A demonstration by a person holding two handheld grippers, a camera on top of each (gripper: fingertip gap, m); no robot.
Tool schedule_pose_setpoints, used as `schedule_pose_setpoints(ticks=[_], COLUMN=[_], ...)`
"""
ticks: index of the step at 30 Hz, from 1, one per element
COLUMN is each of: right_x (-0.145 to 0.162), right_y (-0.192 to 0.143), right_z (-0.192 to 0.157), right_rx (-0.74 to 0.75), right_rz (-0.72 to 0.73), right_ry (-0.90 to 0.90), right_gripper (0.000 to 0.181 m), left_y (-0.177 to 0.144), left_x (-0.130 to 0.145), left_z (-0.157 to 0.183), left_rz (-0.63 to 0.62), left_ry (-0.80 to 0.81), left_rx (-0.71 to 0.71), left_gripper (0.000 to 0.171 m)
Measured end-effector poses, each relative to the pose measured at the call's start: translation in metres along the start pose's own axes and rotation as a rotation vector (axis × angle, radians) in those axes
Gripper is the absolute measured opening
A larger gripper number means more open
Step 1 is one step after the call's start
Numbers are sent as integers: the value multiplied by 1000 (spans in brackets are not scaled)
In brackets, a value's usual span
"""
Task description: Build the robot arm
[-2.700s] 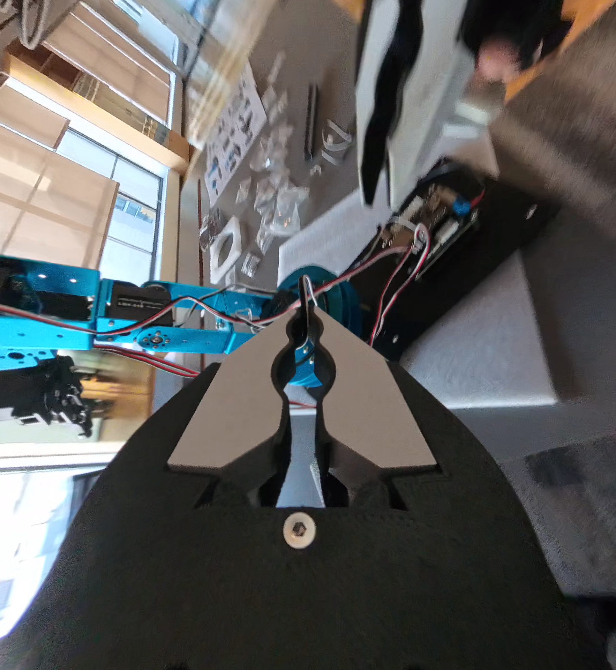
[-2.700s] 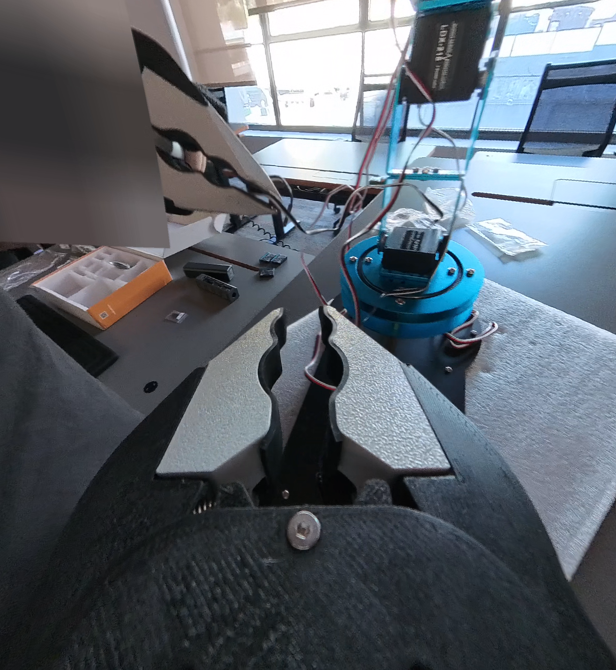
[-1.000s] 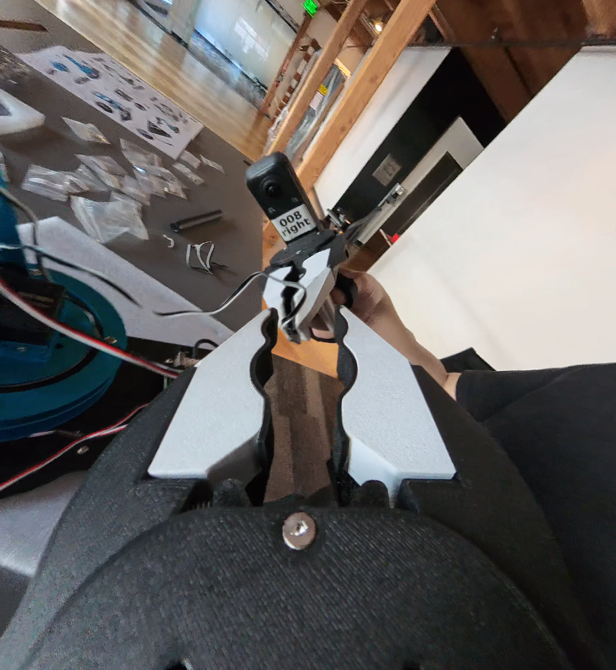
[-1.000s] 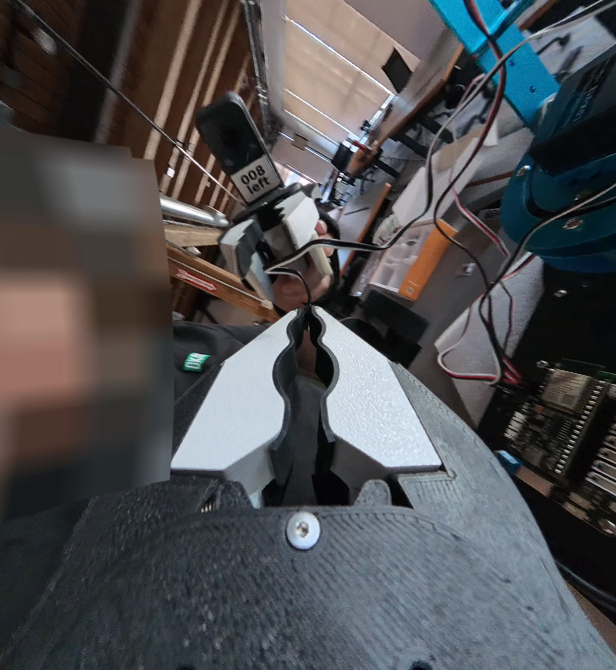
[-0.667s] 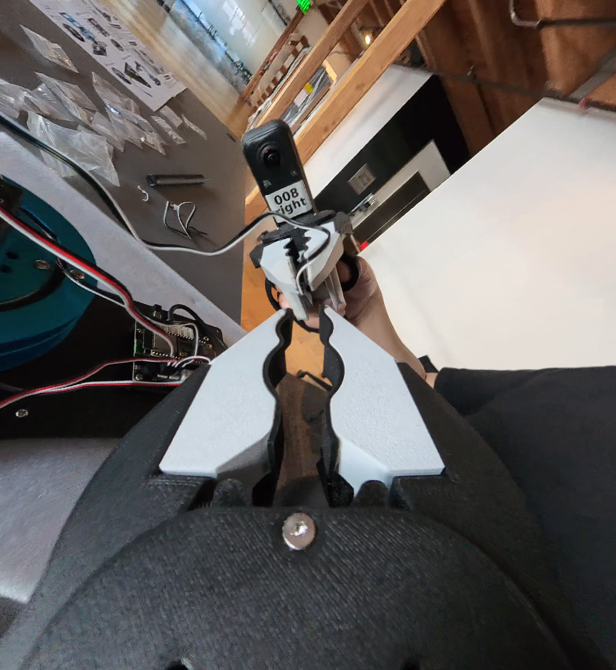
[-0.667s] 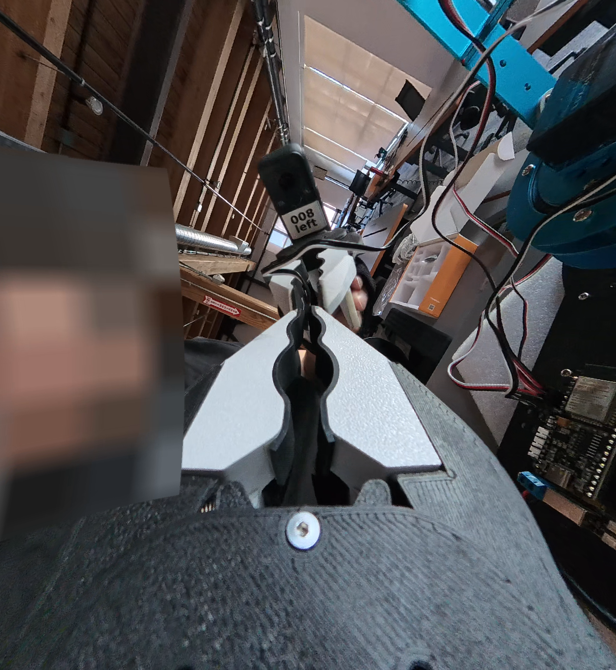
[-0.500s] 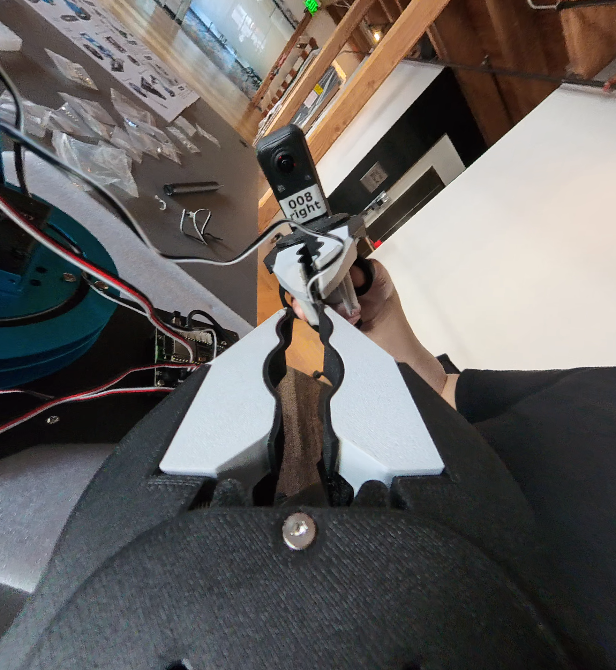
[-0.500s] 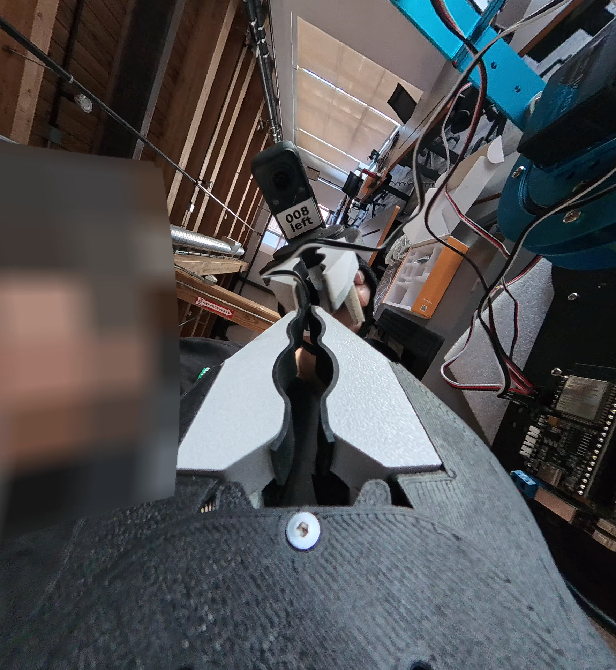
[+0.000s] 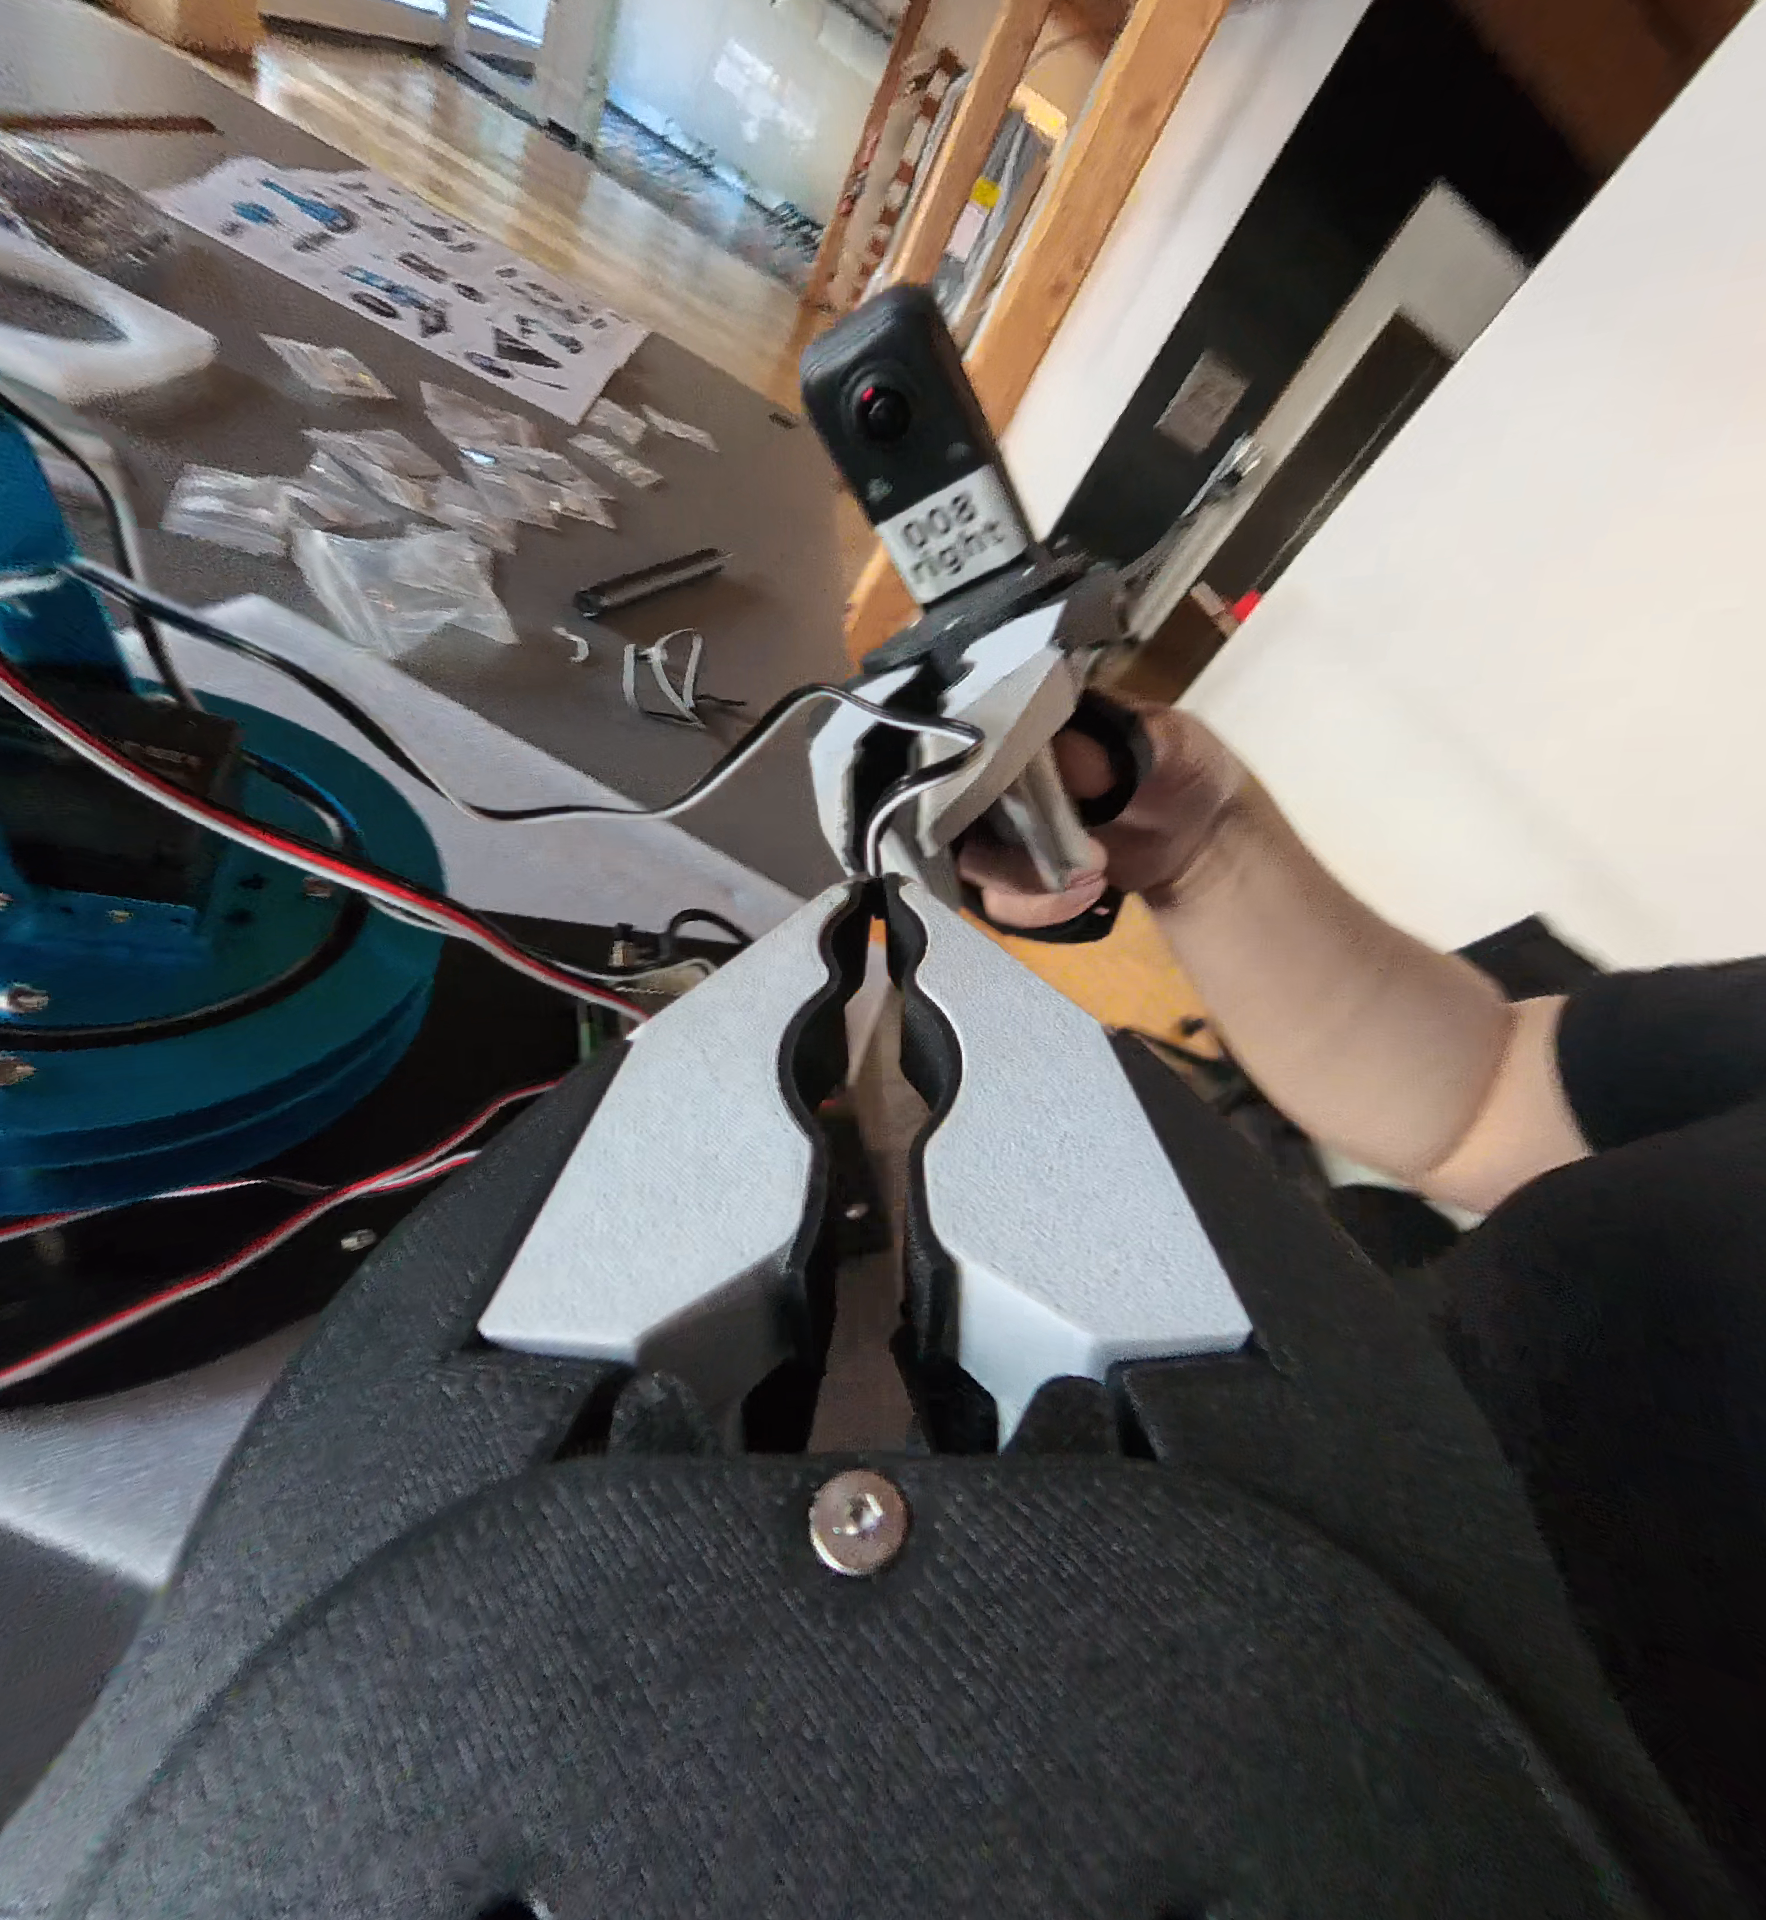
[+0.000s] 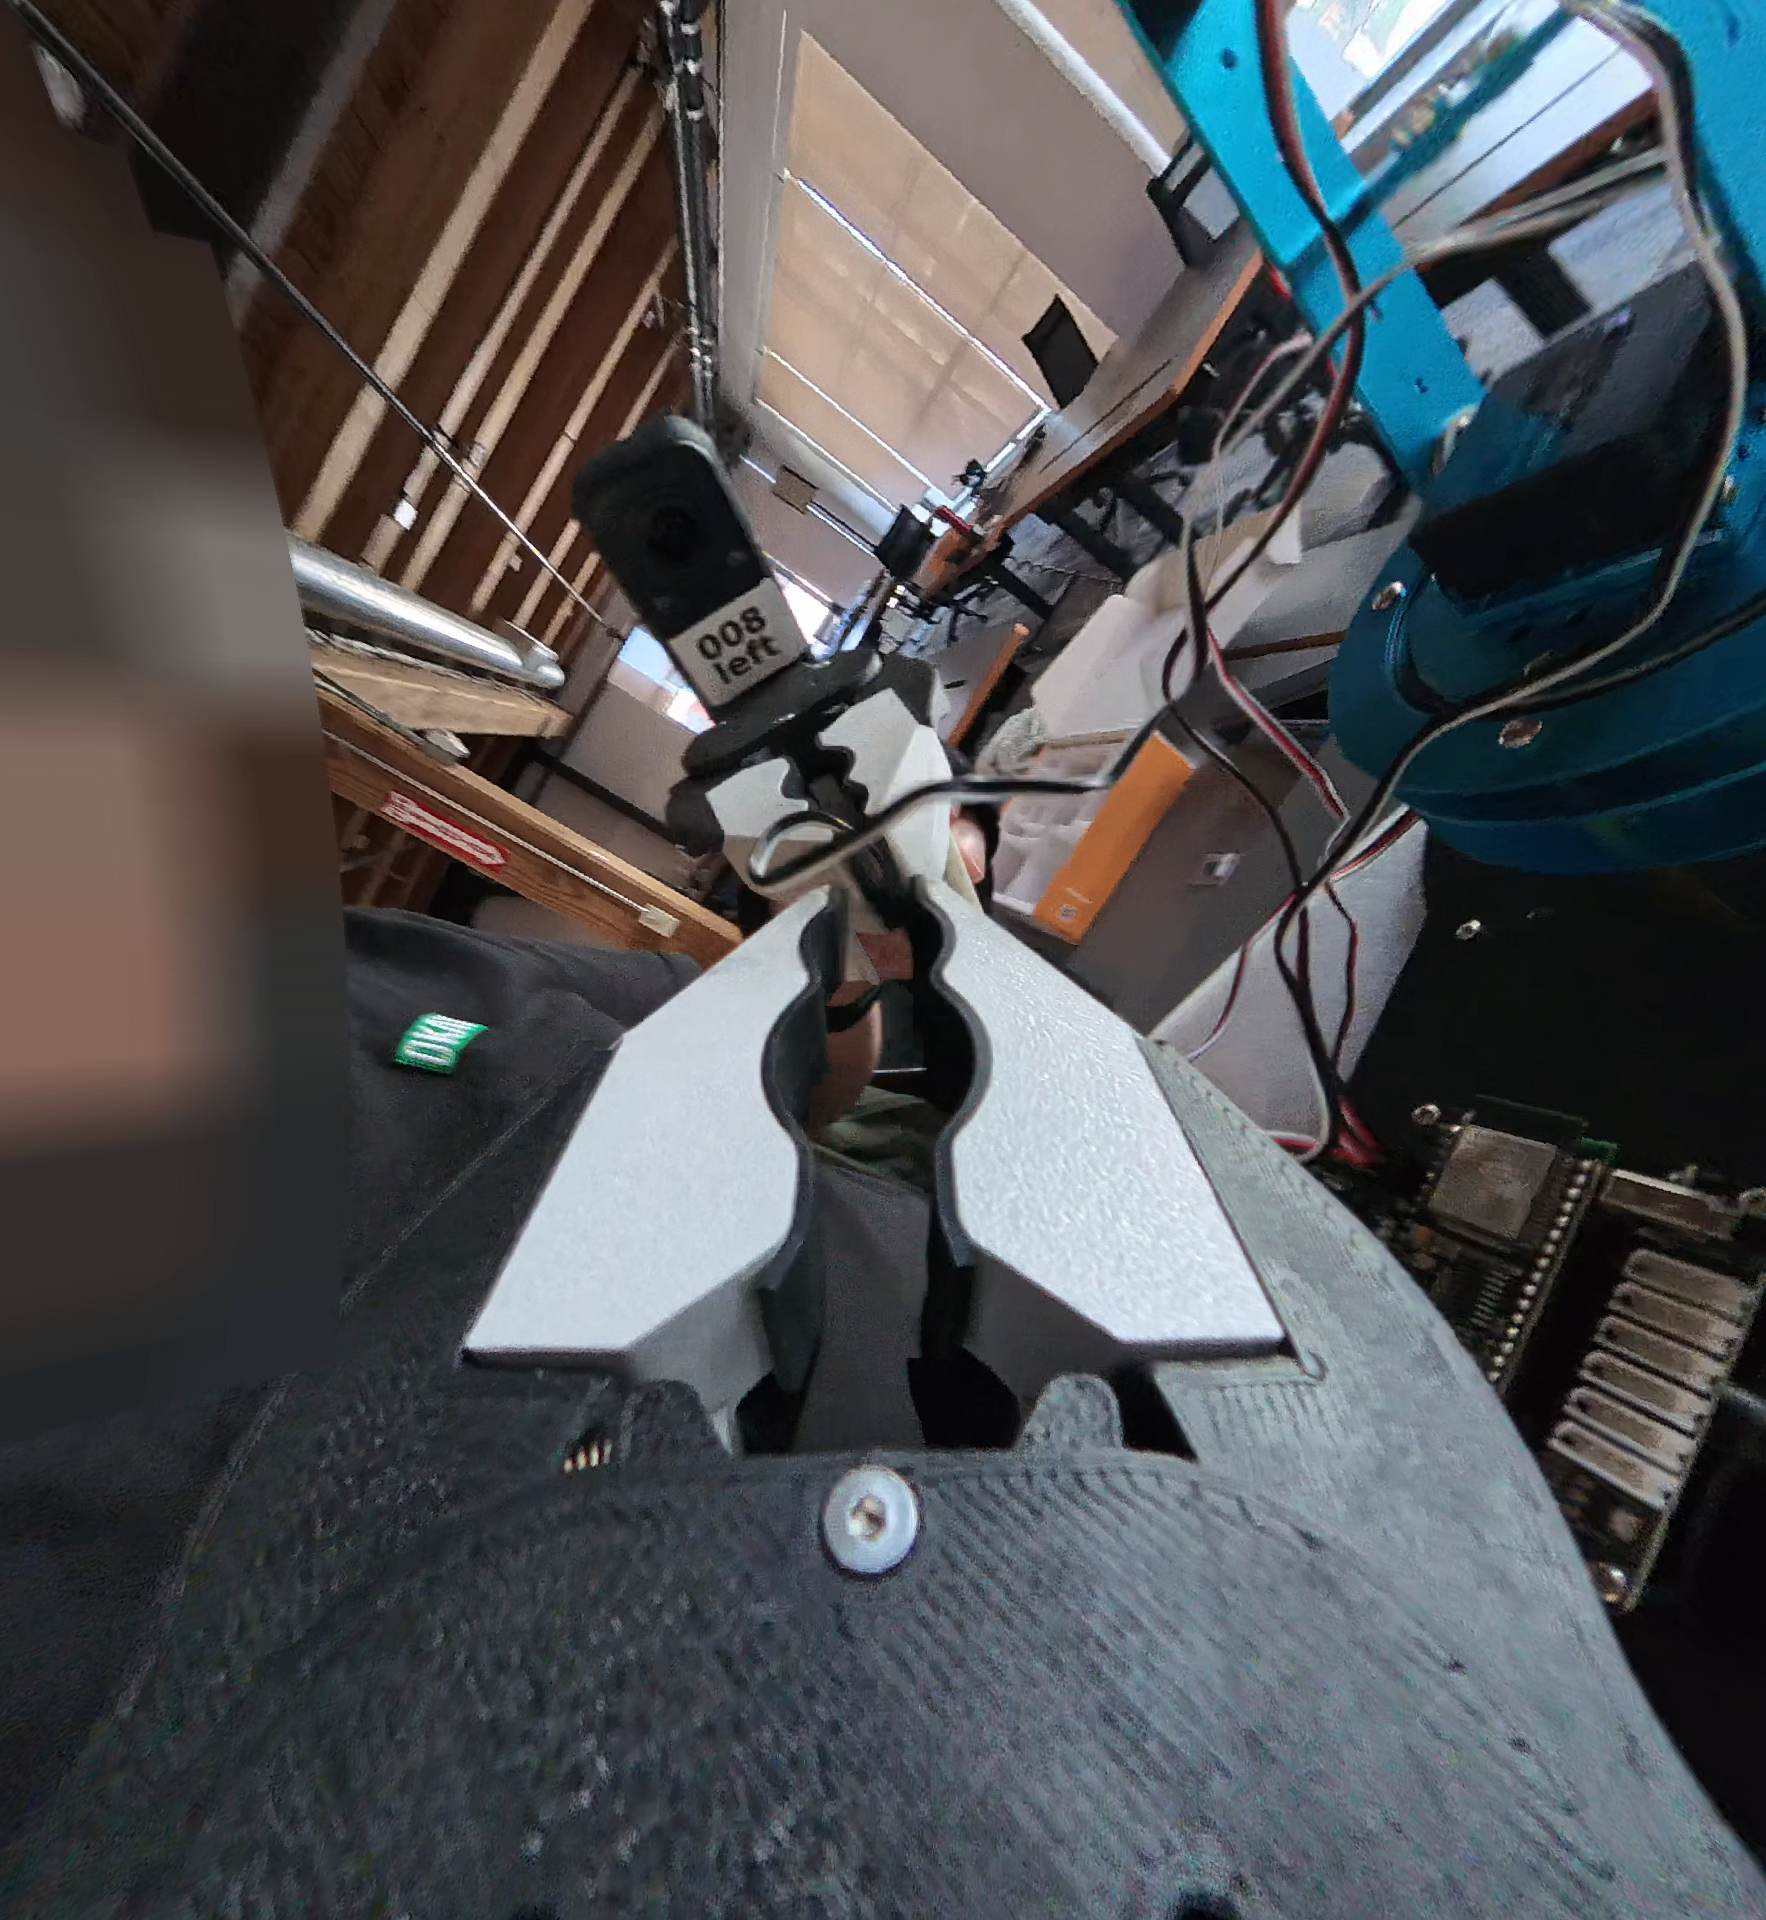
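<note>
A thin white-and-black servo cable [image 9: 588, 805] runs from the blue robot-arm turntable base [image 9: 183, 997] to both grippers. My left gripper [image 9: 876, 888] is shut, its tips pinching the cable's end. My right gripper [image 10: 874, 914] faces it tip to tip and is open, with a small gap between its tips. In the left wrist view the right gripper [image 9: 889, 769] has the cable looped across its fingers. In the right wrist view the cable [image 10: 1014, 790] loops round the left gripper [image 10: 827, 800]. The blue base [image 10: 1585, 748] is at the upper right.
A green circuit board [image 10: 1606, 1299] sits on the black base plate [image 9: 235, 1247] with red, white and black wires. Small plastic bags [image 9: 391, 561], a printed sheet [image 9: 422, 291] and a black rod [image 9: 650, 582] lie on the grey table. An orange-and-white box [image 10: 1118, 831] stands behind. The tips of both grippers are at nearly the same place.
My left gripper has closed on the cable end. My right gripper, shut on the cable before, has opened. Both grippers stay tip to tip.
</note>
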State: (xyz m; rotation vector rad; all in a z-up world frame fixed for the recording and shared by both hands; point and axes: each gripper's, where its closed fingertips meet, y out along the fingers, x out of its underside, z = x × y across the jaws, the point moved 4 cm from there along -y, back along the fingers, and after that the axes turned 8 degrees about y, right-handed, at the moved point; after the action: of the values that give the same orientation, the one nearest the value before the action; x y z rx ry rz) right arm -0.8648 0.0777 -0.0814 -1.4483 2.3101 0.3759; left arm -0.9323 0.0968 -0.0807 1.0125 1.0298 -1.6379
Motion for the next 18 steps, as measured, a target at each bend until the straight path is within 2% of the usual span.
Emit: schedule_pose_setpoints(ticks=[2,5,8,12,15,18], right_x=[1,0,5,7,9,15], right_y=[1,3,7,9,13,14], right_z=[-3,-2,-7,-6,-7,-6], right_rx=[48,216,335,469,494,480], right_rz=[-13,-21,-22,63,165,199], right_ry=[-113,-278,-369,-395,-375,-324], right_gripper=[16,20,24,27,25,15], left_y=[-1,-4,-7,-5,-3,-2], left_x=[4,7,7,8,10,13], left_z=[0,-1,0,5,7,7], left_rz=[-61,-135,-183,-233,-250,-269], left_ry=[105,238,344,438,450,453], left_rx=[-67,-173,-269,-339,-362,-372], left_gripper=[0,0,0,0,0,0])
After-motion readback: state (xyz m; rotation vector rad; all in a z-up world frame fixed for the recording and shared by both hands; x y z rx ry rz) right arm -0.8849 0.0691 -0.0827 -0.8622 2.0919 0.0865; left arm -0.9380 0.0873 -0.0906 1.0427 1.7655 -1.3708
